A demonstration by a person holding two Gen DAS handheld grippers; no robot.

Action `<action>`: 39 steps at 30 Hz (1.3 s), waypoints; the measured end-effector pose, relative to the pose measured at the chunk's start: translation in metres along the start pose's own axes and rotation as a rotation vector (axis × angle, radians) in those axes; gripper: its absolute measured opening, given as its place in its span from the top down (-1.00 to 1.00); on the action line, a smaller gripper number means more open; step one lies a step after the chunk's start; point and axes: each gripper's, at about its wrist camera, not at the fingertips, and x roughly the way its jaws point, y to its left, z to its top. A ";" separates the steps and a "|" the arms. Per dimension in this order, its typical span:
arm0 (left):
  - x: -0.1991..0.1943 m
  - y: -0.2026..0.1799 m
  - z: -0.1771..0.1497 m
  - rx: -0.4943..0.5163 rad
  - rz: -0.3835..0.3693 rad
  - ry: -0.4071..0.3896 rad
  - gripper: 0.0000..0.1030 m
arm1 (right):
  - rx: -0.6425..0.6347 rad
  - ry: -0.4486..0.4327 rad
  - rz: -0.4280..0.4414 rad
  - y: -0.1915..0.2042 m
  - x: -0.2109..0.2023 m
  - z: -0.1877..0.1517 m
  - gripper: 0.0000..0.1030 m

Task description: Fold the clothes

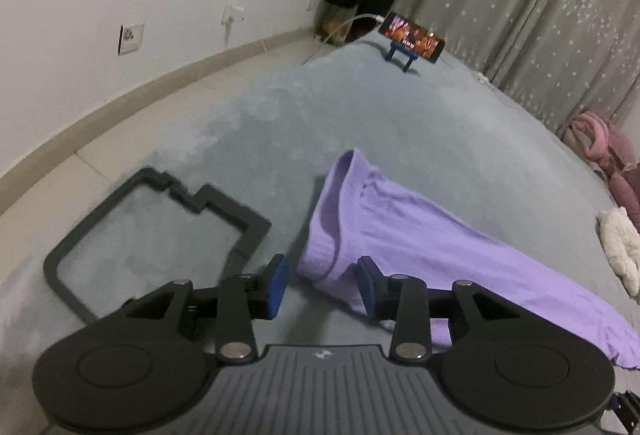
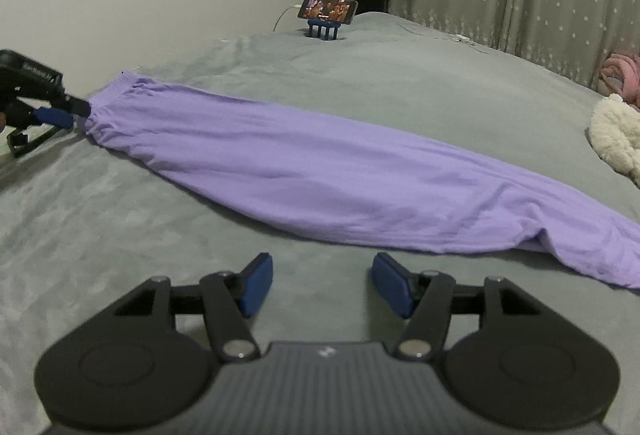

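Observation:
Purple trousers (image 1: 408, 235) (image 2: 320, 163) lie stretched out long and narrow on the grey bedspread (image 2: 400, 75), with the ribbed waistband at the left end. My left gripper (image 1: 323, 285) stands open at that waistband. A corner of the purple cloth lies between its blue pads (image 1: 280, 287), which do not press on it. The right wrist view shows this left gripper (image 2: 76, 113) at the waistband's edge. My right gripper (image 2: 324, 283) is open over bare bedspread, just in front of the trousers' near edge, and nothing is between its fingers.
A black plastic frame (image 1: 160, 231) lies left of the waistband near the bed's edge. A phone on a blue stand (image 2: 326, 11) (image 1: 412, 35) stands at the far end. A white fluffy item (image 2: 616, 139) and pink cloth (image 2: 624, 73) lie at the right, by the curtain.

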 end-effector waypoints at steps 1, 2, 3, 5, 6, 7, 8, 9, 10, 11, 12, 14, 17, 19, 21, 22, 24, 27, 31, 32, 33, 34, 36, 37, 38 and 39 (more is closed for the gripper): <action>0.002 0.000 0.000 -0.002 0.000 -0.008 0.25 | 0.001 -0.001 0.005 0.001 -0.001 -0.001 -0.13; 0.004 -0.001 0.000 -0.005 0.000 -0.009 0.26 | 0.006 -0.001 0.012 0.001 -0.001 -0.002 -0.13; 0.007 -0.001 0.000 -0.012 -0.001 -0.003 0.38 | 0.018 -0.001 0.025 0.000 -0.002 -0.002 -0.14; 0.009 -0.002 -0.001 -0.014 -0.004 -0.003 0.52 | 0.045 -0.003 0.062 -0.001 -0.002 -0.003 -0.14; 0.009 -0.003 0.000 -0.009 -0.004 -0.012 0.56 | 0.046 -0.004 0.072 -0.001 -0.002 -0.003 -0.15; 0.008 -0.003 0.001 -0.004 -0.005 -0.022 0.57 | 0.037 -0.005 0.075 0.000 -0.002 -0.003 -0.16; 0.006 -0.003 0.002 -0.009 -0.015 -0.030 0.58 | 0.029 -0.006 0.078 0.002 -0.001 -0.003 -0.17; 0.004 -0.001 0.004 -0.021 -0.033 -0.037 0.59 | 0.022 -0.008 0.083 0.003 0.000 -0.002 -0.18; 0.000 0.001 0.007 -0.031 -0.050 -0.045 0.60 | 0.018 -0.010 0.093 0.005 0.002 -0.002 -0.19; -0.002 0.002 0.009 -0.036 -0.065 -0.054 0.61 | 0.014 -0.012 0.103 0.006 0.004 -0.001 -0.21; -0.003 0.003 0.011 -0.039 -0.075 -0.059 0.64 | 0.012 -0.014 0.110 0.008 0.006 0.000 -0.24; -0.002 0.007 0.015 -0.060 -0.091 -0.050 0.87 | 0.015 -0.016 0.114 0.009 0.009 0.001 -0.27; 0.001 0.017 0.021 -0.108 -0.113 -0.032 0.87 | 0.012 -0.015 0.116 0.010 0.013 0.004 -0.29; 0.002 0.017 0.020 -0.105 -0.116 -0.027 0.87 | 0.015 -0.012 0.118 0.008 0.015 0.004 -0.33; 0.000 0.015 0.019 -0.090 -0.116 -0.017 0.87 | 0.030 -0.006 0.114 0.007 0.015 0.006 -0.33; -0.001 0.013 0.018 -0.083 -0.116 -0.015 0.87 | 0.047 -0.002 0.111 0.005 0.015 0.006 -0.33; -0.002 0.014 0.018 -0.078 -0.118 -0.015 0.87 | 0.082 0.004 0.106 0.002 0.013 0.007 -0.34; -0.005 0.016 0.020 -0.074 -0.126 -0.011 0.84 | 0.092 0.004 0.071 -0.003 0.011 0.005 -0.35; -0.012 0.021 0.022 -0.070 -0.122 -0.011 0.75 | 0.052 0.020 0.011 -0.001 0.008 0.004 -0.51; -0.014 0.021 0.022 -0.059 -0.112 -0.014 0.71 | 0.051 0.023 0.004 -0.001 0.007 0.004 -0.52; -0.014 0.020 0.021 -0.047 -0.105 -0.014 0.66 | 0.052 0.026 0.003 -0.002 0.007 0.003 -0.53; -0.014 0.019 0.021 -0.039 -0.107 -0.011 0.63 | 0.058 0.030 0.007 -0.002 0.007 0.003 -0.53; -0.014 0.017 0.019 -0.027 -0.118 -0.002 0.44 | 0.075 0.036 0.022 -0.005 0.007 0.001 -0.53; -0.014 0.014 0.017 -0.012 -0.123 0.003 0.39 | 0.080 0.036 0.028 -0.007 0.007 0.001 -0.53; -0.014 0.009 0.015 0.015 -0.124 0.006 0.32 | 0.082 0.035 0.033 -0.007 0.007 0.001 -0.54; -0.013 0.004 0.012 0.049 -0.115 0.004 0.29 | 0.077 0.035 0.033 -0.007 0.007 0.001 -0.55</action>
